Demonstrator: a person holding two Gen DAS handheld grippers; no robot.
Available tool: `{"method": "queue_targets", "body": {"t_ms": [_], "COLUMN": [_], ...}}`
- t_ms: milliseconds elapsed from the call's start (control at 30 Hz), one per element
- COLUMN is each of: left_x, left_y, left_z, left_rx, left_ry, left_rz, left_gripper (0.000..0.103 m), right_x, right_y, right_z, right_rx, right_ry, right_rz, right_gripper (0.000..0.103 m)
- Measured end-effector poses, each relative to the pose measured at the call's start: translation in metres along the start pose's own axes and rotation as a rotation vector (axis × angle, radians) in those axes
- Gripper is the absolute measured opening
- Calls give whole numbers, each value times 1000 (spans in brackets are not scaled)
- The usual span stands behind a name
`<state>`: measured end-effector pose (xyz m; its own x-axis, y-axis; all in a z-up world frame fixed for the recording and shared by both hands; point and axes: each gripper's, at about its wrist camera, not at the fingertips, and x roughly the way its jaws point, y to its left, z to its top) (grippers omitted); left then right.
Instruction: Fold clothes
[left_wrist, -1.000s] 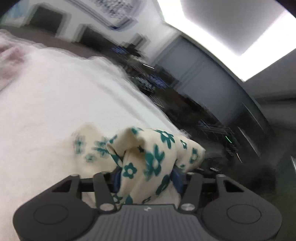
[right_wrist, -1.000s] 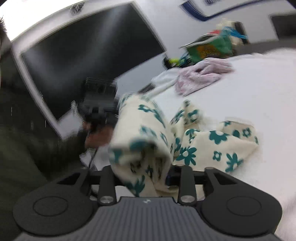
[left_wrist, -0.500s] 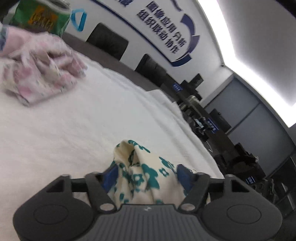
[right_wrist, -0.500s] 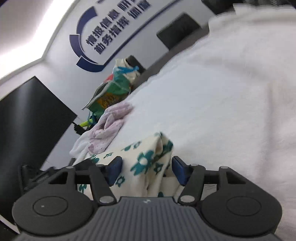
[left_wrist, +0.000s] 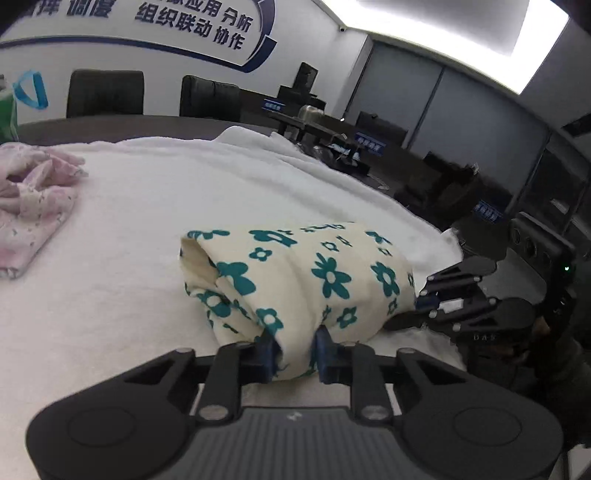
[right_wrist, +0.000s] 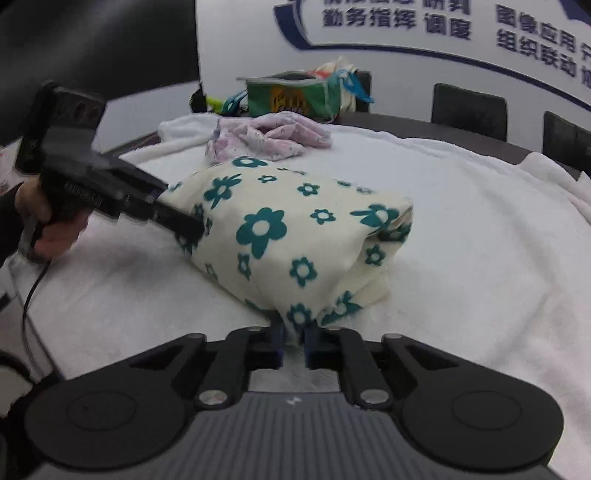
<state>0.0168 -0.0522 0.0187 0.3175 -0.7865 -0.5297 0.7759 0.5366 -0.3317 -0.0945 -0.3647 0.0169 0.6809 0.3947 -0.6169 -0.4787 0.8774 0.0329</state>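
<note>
Both grippers are clamping the folded cream cloth with teal flowers (left_wrist: 306, 280), lying on the white fleecy table cover (left_wrist: 147, 206): left gripper (left_wrist: 295, 354) pinching one end, right gripper (right_wrist: 294, 343) the other. Behind, a crumpled pink garment (right_wrist: 269, 136) is sitting before a green bag (right_wrist: 291, 96); blue Chinese wall lettering (left_wrist: 192, 22) is showing.

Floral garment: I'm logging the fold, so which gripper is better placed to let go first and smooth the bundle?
Probably left. The left gripper pinches a thick fold of the floral garment; the right gripper grips only a thin corner, so it can anchor.
</note>
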Motion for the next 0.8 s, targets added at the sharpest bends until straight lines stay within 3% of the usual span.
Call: {"method": "queue_targets", "body": {"t_ms": [100,167,233,267,300,333,400,433,467,500,567,633,700,733,767,800], "left_x": [-4,-15,-14,-10,-5,-1,8,13,17,22,31,34,23,14,4,-4], "left_y": [9,13,12,10,9,7,3,2,0,-2,-5,-1,11,17,24,29], "left_z": [-11,-14,-9,-6,-2,2,9,13,17,21,25,13,15,14,13,11], "left_rx": [-50,-102,-128,-132,-137,-141,-150,-154,-159,-163,-166,-167,-267,-325,-375,-413], "left_ry": [-19,-42,-64,-73,-81,-89,-106,-114,-123,-131,-146,-167,-162,-167,-166,-154], "left_rz": [-10,-24,11,40,70,99,158,188,217,247,301,308,280,262,237,205], "left_gripper": [23,36,61,67,77,79,73,56,44,20,16,24,34,47,55,71], "right_x": [-3,-10,-30,-42,-52,-55,-47,-36,-23,-9,30,60,54,41,27,14], "right_y": [-17,-25,-29,-30,-29,-28,-25,-19,-13,-7,0,-4,-10,-13,-15,-18], "right_z": [-2,-8,-8,-6,-3,1,12,19,27,35,45,41,39,38,38,35], "right_rx": [68,120,202,239,281,326,391,396,397,391,371,373,415,442,468,496], "right_ry": [50,55,-19,-77,-140,-196,-285,-308,-319,-311,-226,-149,-160,-183,-205,-228], "right_rz": [-134,-183,-169,-158,-140,-116,-73,-67,-68,-77,-131,-190,-175,-155,-134,-108], "right_gripper": [0,0,7,19,43,46,41,36,22,12,10,9,11,13,27,58]}}
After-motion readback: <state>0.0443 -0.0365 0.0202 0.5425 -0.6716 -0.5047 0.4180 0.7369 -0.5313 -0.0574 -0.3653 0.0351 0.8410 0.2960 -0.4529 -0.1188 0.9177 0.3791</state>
